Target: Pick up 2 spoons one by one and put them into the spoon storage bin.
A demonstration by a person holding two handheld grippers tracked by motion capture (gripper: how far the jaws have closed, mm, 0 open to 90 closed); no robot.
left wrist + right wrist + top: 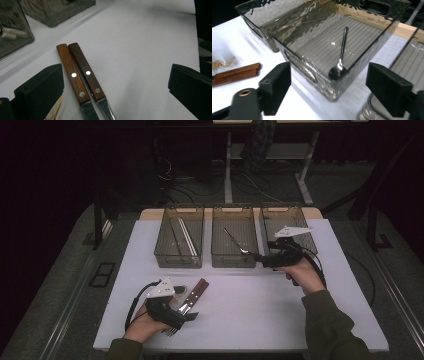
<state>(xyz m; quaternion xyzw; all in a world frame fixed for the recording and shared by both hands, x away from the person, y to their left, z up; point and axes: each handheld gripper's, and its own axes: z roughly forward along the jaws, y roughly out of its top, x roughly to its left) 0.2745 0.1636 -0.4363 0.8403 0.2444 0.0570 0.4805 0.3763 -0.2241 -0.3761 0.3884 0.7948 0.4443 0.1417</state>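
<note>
Two knives with brown wooden handles [194, 295] lie side by side on the white table [250, 315], near its front left. In the left gripper view the knife handles [80, 73] lie between the wide-apart jaws of my left gripper [115, 73], nearer the left jaw and untouched. My left gripper [191, 316] is open just above them. A metal spoon [342, 50] lies in the middle smoky bin [312, 82]. My right gripper [329, 75] is open and empty in front of that bin's near corner. In the high view the right gripper [258, 258] sits by the middle bin's [234, 261] front right corner.
Three smoky plastic bins stand in a row at the back of the table. The left bin [178, 261] holds pale chopsticks [188, 236]. The right bin [287, 213] looks empty. A fork [172, 331] lies under my left hand. A crumpled clear wrapper [224, 62] lies beside the knives.
</note>
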